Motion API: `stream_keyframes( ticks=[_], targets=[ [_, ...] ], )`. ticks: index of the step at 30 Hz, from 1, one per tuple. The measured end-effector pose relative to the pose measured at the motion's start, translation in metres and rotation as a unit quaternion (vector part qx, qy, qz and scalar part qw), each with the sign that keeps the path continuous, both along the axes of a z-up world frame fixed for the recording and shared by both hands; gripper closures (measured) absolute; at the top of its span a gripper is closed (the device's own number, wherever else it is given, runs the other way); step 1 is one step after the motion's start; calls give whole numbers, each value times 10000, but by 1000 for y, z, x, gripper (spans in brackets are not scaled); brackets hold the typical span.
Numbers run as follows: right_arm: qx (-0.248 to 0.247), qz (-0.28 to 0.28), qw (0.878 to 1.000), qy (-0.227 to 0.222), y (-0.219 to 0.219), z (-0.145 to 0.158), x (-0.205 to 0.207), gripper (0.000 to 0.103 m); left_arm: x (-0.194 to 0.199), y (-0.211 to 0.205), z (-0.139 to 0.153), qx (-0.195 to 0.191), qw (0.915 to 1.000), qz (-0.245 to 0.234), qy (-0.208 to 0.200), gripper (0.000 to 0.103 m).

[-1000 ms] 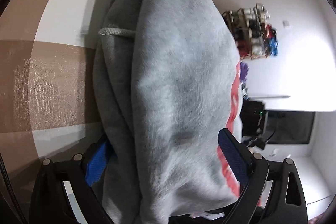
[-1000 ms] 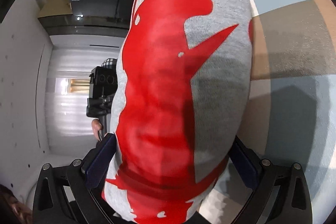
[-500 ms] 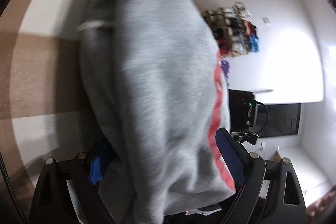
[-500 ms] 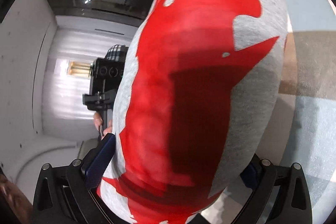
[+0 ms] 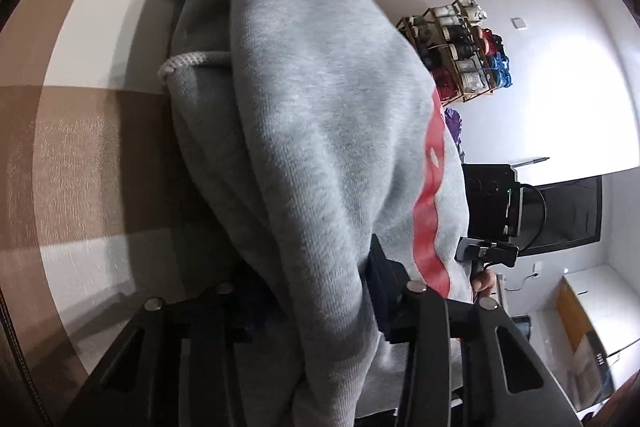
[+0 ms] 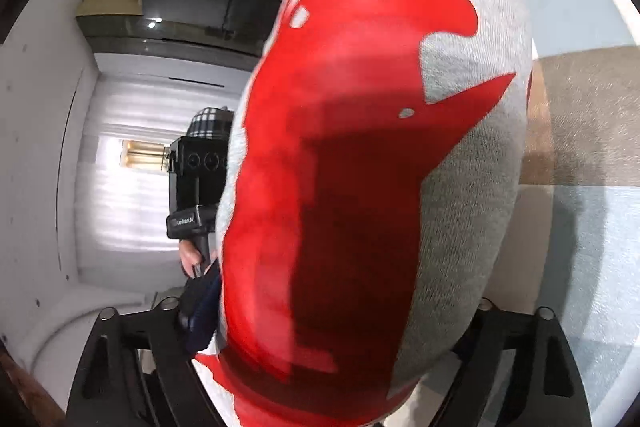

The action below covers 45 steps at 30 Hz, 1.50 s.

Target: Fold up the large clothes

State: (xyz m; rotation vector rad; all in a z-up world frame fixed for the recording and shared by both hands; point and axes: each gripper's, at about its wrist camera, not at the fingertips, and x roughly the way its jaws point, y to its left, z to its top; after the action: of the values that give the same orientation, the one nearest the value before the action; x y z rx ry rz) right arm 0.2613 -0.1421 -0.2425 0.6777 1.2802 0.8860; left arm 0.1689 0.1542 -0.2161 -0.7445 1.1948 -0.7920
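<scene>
While both grippers share one bundled garment, the step in hand reads as lifting and carrying the fold, so each line below bears on keeping it tidy.

Floor covering: checked carpet (image 5: 76, 155) in brown, white and pale blue fills the left of the left wrist view and the right of the right wrist view; probably the surface the fold goes down on.

Garment: grey hoodie (image 5: 320, 131), bunched thick, fills the centre of both views; its red print (image 6: 360, 155) faces the right wrist camera.

Left gripper (image 5: 316, 291): jaws have just been closing and now pinch the grey folds, lower centre of frame. A firm bite through all layers matters most.

Right gripper (image 6: 332, 323): jaws have just been closing a little, standing wide around the thick printed roll; the left pad touches cloth, the right pad is hidden. It should close fully before any pull.

Both ends: best kept level, so the layers do not slide apart.

Drawstring (image 5: 192, 61): loose at upper left; worth tucking in.
</scene>
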Motion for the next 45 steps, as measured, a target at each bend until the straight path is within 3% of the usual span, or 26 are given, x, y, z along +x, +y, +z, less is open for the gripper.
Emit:
stream_keyframes(
  ticks=[3, 9, 16, 20, 28, 31, 33, 35, 38, 40, 42, 43, 44, 45],
  targets=[
    [-31, 56, 9994, -340, -1, 12, -6, 19, -4, -8, 7, 62, 9999, 34, -132, 70],
    [-125, 121, 9950, -980, -16, 50, -22, 23, -4, -22, 4, -317, 9994, -78, -88, 70],
    [-189, -284, 9899, -1375, -87, 88, -61, 24, -2, -81, 37, -507, 9956, -549, -559, 71],
    [-128, -478, 9841, -1704, -126, 114, -83, 26, 15, -126, 72, -583, 9900, -877, -936, 72],
    [171, -1367, 9647, -2243, -262, 188, -110, 28, 30, -222, 173, -648, 9705, -1479, -1792, 72],
    [218, -1477, 9576, -2462, -314, 213, -120, 28, 36, -268, 202, -711, 9576, -1848, -2092, 73],
    [375, -1679, 9527, -2505, -362, 223, -126, 28, 44, -299, 215, -834, 9553, -1986, -2025, 73],
    [427, -1857, 9502, -2467, -404, 230, -130, 28, 45, -328, 226, -747, 9488, -2131, -2210, 73],
    [410, -1863, 9527, -2367, -464, 236, -125, 27, 40, -360, 216, -718, 9486, -2108, -2250, 73],
    [97, -1870, 9566, -2232, -499, 227, -118, 17, 45, -382, 197, -698, 9537, -2055, -2085, 73],
    [-137, -1972, 9675, -1574, -524, 200, -101, 13, 47, -409, 157, -391, 9622, -2036, -1764, 73],
    [-430, -2047, 9699, -1244, -539, 181, -91, 13, 47, -419, 138, -139, 9627, -2143, -1646, 77],
    [-680, -2096, 9707, -960, -552, 165, -84, 13, 48, -430, 116, 223, 9643, -2155, -1524, 77],
    [-1048, -2206, 9682, -537, -561, 145, -73, 13, 50, -430, 98, 244, 9688, -2116, -1270, 78]
  ],
)
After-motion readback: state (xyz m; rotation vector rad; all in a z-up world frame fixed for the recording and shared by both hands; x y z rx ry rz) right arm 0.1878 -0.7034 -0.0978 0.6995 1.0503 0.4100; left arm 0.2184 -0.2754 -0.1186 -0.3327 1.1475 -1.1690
